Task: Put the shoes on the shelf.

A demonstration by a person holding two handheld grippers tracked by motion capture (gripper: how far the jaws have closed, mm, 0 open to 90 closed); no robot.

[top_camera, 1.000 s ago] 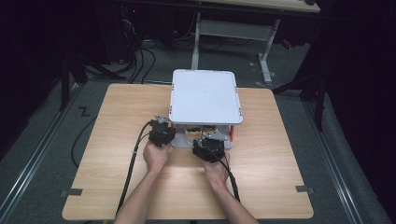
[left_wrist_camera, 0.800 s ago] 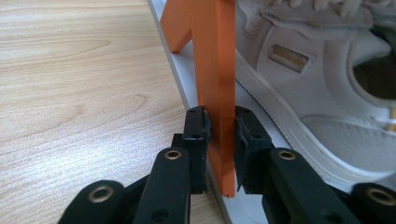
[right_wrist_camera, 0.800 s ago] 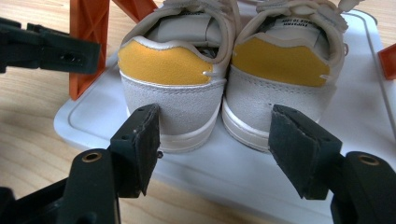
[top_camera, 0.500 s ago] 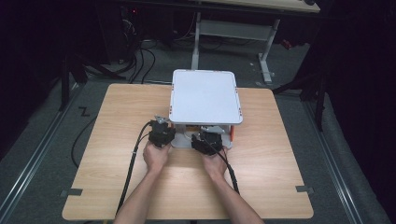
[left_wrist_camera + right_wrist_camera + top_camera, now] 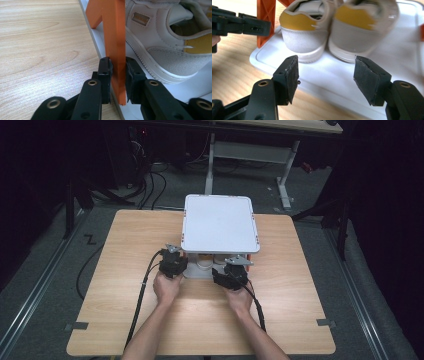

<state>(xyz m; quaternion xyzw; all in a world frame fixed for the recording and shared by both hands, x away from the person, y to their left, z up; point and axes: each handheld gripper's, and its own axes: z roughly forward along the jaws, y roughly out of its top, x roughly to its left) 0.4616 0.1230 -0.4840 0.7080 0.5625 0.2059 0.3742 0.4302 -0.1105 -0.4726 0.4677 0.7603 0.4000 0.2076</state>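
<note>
High view: wooden table [image 5: 125, 320] with a white 2-level shelf [image 5: 220, 222] standing at its far middle, its flat top hiding most of what sits below. The left gripper [image 5: 173, 263] is at the shelf's near left corner, the right gripper [image 5: 231, 276] just in front of the near edge, towards the right; cables trail back along both forearms. Left gripper view: jaws pressed tight on both faces of an orange post [image 5: 115, 37] (the shelf's corner upright), low down near its foot. Just beside the post a white shoe [image 5: 165, 47] rests on the white base tray [image 5: 185, 90]. Right gripper view: jaws spread wide, holding nothing, aimed at the yellow-patched heels of 2 shoes [image 5: 302, 32] standing side by side on the tray [image 5: 332, 80]; the heels sit beyond the fingertips, not between them.
</note>
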